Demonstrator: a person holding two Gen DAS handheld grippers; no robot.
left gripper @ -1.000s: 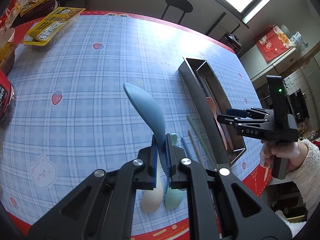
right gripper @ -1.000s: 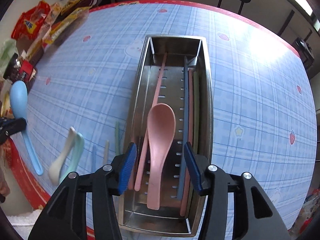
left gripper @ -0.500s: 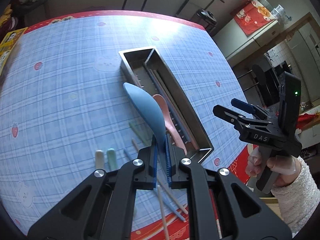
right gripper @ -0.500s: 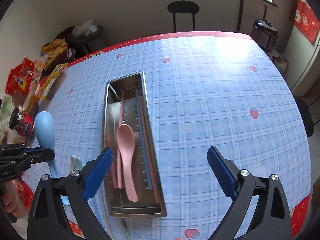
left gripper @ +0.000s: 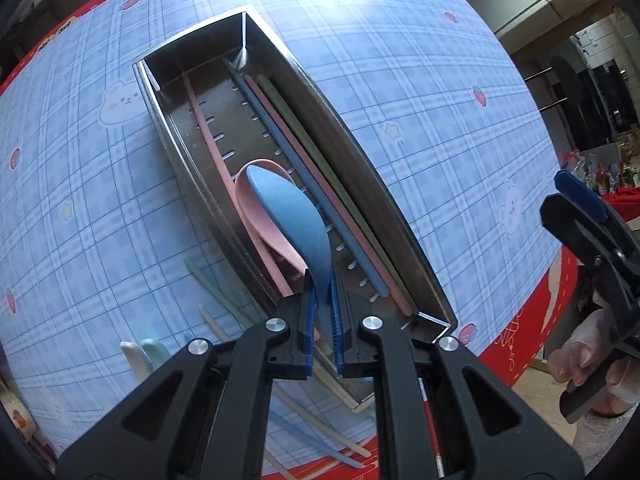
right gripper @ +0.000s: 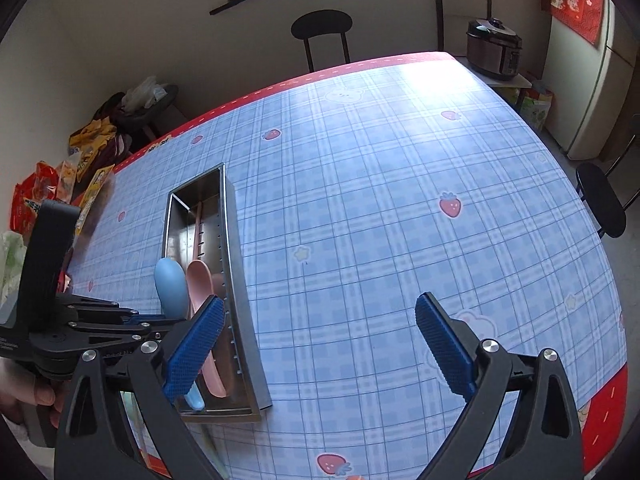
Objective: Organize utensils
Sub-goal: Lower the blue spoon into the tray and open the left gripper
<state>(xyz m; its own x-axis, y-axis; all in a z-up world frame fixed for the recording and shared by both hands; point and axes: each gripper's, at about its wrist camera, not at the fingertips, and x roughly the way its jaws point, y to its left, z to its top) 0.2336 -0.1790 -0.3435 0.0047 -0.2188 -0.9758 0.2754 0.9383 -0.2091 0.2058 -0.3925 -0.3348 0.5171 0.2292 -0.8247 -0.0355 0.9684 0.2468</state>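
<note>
My left gripper (left gripper: pixel 320 312) is shut on the handle of a blue spoon (left gripper: pixel 292 220), held over the steel utensil tray (left gripper: pixel 352 160). The spoon's bowl hangs just above a pink spoon (left gripper: pixel 250 208) that lies in the tray beside several chopsticks (left gripper: pixel 304 184). In the right wrist view the same blue spoon (right gripper: pixel 172 288) and pink spoon (right gripper: pixel 200 280) show at the tray's (right gripper: pixel 236 280) near end. My right gripper (right gripper: pixel 316 340) stands wide open over bare tablecloth to the right of the tray, with nothing between its fingers.
Loose chopsticks (left gripper: pixel 212 284) and two pale spoon handles (left gripper: pixel 146 354) lie on the blue checked cloth left of the tray. Snack packets (right gripper: pixel 60 188) crowd the table's far left edge. A black chair (right gripper: pixel 322 28) and a rice cooker (right gripper: pixel 496 48) stand beyond the table.
My left gripper carried the blue spoon from the loose utensils to above the tray. The right gripper opened wide and drew back off the tray to its right.
</note>
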